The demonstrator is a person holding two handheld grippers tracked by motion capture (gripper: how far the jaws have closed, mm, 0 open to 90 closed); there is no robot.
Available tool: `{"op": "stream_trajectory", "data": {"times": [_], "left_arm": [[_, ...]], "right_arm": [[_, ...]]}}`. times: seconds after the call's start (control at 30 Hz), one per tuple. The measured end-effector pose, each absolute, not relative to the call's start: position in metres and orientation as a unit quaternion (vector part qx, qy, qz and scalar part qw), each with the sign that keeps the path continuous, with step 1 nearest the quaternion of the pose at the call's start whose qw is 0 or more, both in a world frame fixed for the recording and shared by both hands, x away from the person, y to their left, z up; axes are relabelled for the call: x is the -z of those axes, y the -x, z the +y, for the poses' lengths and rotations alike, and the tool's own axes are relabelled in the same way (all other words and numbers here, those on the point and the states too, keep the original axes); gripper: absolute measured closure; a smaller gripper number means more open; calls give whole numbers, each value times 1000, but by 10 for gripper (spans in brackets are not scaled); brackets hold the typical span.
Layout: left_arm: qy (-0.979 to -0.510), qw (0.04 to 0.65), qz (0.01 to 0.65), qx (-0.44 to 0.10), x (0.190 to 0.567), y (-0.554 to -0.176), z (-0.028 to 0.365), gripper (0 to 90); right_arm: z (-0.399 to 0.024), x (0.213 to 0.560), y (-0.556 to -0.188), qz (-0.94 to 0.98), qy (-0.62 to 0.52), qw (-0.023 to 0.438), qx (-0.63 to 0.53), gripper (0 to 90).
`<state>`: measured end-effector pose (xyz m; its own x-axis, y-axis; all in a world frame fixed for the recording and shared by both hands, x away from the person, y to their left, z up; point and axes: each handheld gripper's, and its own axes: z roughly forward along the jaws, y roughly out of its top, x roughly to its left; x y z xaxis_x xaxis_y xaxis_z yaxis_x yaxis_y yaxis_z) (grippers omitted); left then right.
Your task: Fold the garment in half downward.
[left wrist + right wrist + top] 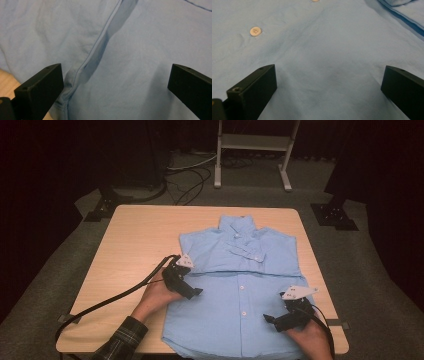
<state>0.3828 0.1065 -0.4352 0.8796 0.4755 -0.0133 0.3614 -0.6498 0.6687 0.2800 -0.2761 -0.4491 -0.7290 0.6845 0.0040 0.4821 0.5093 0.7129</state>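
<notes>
A light blue button-up shirt (240,290) lies front up on the wooden table (135,235), its sleeves folded across the chest and its collar at the far side. My left gripper (192,290) rests at the shirt's left edge, about mid-height. In the left gripper view it (116,72) stands open over the shirt (150,45), with a side seam (100,47) running between the jaws. My right gripper (272,320) sits over the shirt's lower right part. It (329,68) is open too, above smooth cloth (324,45) near a white button (255,31).
Bare tabletop stretches left of the shirt. The shirt's hem lies near the table's front edge. On the carpet behind stand a white frame (252,142), loose cables (185,180) and two black stand bases (102,207) (334,215).
</notes>
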Motion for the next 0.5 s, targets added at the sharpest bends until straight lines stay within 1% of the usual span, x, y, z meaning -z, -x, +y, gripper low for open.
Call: {"op": "stream_trajectory", "data": {"times": [0.3, 0.5], "left_arm": [[-906, 345, 228, -96, 439, -380, 106, 0], [-905, 345, 228, -98, 440, -380, 106, 0]], "right_arm": [[-276, 447, -281, 858, -340, 144, -356, 1], [-283, 431, -294, 849, -341, 164, -369, 0]]}}
